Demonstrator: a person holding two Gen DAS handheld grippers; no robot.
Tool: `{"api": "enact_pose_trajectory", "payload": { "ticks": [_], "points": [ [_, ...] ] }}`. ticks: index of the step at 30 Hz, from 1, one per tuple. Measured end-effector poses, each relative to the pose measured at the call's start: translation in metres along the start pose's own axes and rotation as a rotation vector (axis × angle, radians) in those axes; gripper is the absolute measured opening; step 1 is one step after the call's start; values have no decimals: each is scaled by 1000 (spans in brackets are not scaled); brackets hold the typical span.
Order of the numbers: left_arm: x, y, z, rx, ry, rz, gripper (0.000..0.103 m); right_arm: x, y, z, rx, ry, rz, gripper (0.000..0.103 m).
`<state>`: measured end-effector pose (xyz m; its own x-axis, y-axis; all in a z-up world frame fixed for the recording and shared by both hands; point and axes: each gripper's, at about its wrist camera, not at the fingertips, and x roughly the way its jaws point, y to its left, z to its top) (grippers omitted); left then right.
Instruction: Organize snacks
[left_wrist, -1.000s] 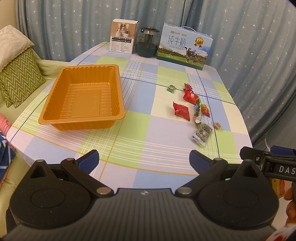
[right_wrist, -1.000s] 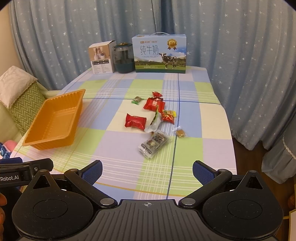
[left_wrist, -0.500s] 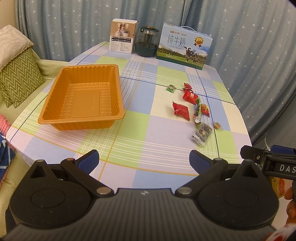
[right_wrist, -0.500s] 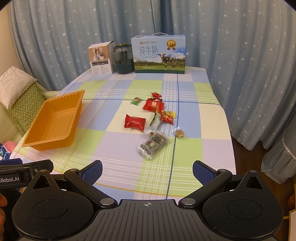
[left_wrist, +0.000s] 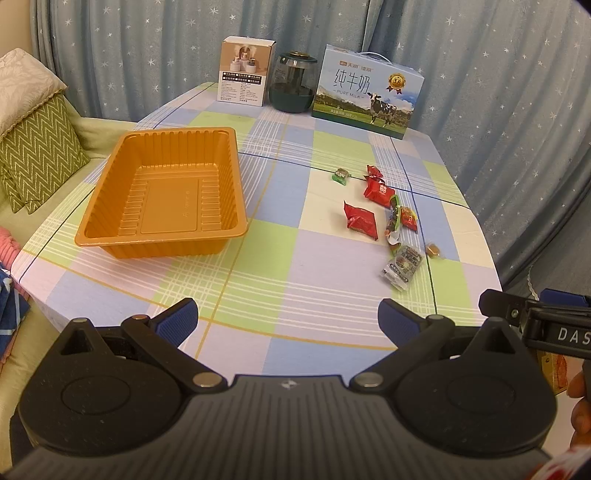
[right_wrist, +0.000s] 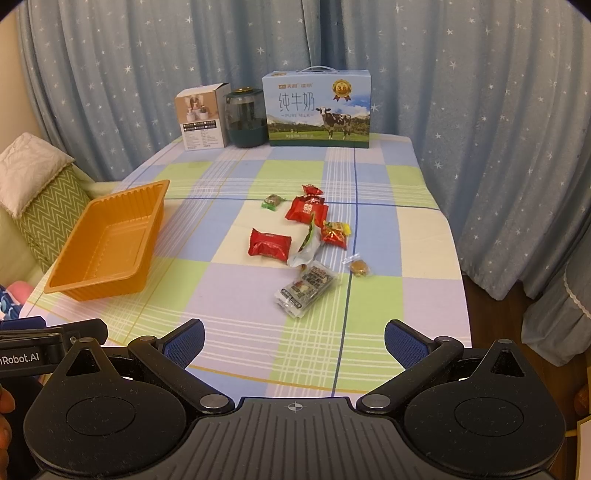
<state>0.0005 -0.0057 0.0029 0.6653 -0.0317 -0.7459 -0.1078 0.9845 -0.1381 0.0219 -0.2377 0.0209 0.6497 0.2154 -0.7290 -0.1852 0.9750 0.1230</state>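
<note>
Left wrist view: the left hand-held gripper (left_wrist: 288, 314) hung w/ fingers spread, nothing between them, over the table's (left_wrist: 258, 295) near edge. The ribbed orange plastic tray (left_wrist: 162, 192) sat near the left edge, completely empty. So task looked barely begun, none sorted.

Right wrist view: the right hand-held gripper (right_wrist: 293, 338) was likewise spread and empty, apart from everything. The loose wrapped snacks (right_wrist: 306, 240), approx. eight red, green, silver and gold packets, lay scattered towards the right edge, well apart from the tray. All were left to move, probably into the tray.
</note>
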Motion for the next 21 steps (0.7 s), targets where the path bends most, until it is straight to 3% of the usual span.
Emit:
{"api": "enact_pose_trajectory", "payload": {
  "ticks": [21],
  "points": [
    [1, -2, 1, -1, 2, -4, 103, -2, -2, 4, 2, -3, 0, 103]
  ]
}}
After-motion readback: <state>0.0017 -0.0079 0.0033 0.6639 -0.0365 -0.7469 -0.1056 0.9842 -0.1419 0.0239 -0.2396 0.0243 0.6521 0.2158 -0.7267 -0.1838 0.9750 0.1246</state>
